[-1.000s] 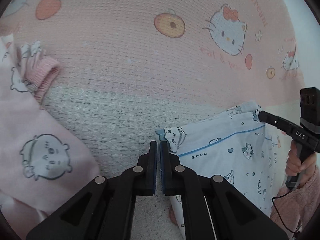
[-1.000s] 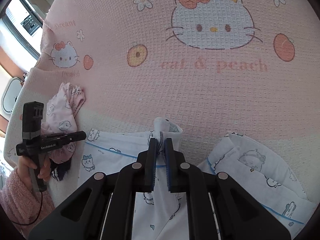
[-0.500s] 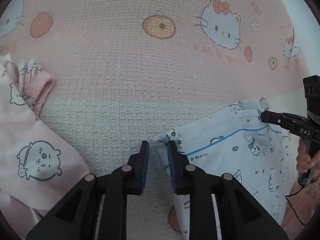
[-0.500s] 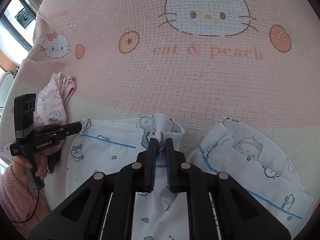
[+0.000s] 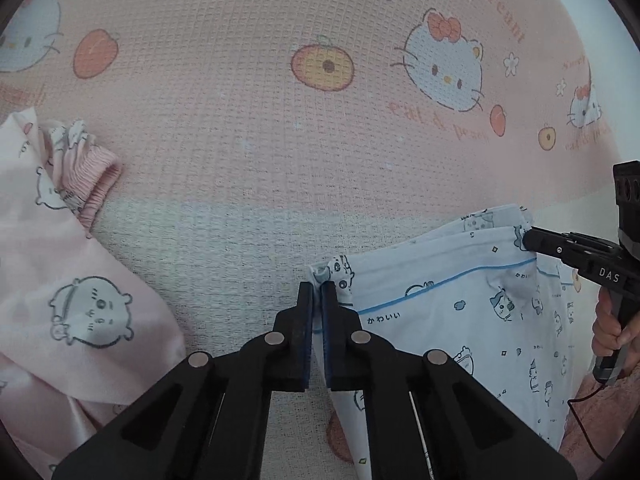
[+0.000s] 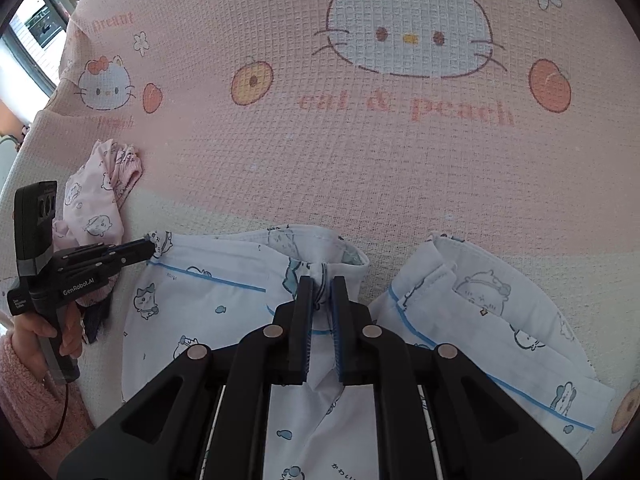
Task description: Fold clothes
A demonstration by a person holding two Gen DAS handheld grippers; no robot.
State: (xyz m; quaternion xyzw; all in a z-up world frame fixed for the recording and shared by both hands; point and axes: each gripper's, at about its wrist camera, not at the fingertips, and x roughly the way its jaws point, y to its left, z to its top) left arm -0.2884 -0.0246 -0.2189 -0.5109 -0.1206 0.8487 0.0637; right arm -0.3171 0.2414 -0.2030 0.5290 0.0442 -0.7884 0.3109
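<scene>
"eat & peach" on blanket (image 6: 400,168), "GenRobot.AI" on left tongs (image 6: 150,249)

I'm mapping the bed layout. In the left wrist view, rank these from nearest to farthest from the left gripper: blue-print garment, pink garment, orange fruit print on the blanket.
1. Blue-print garment: its corner sits between the left gripper fingers.
2. Pink garment: off to the left.
3. Orange fruit print: far ahead, upper middle.

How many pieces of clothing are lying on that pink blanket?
2, as far as I can see. A pale blue printed garment lies spread in front, pinched by both sets of fingers. A pink printed garment lies bunched to its left. Others may be out of view.
</scene>
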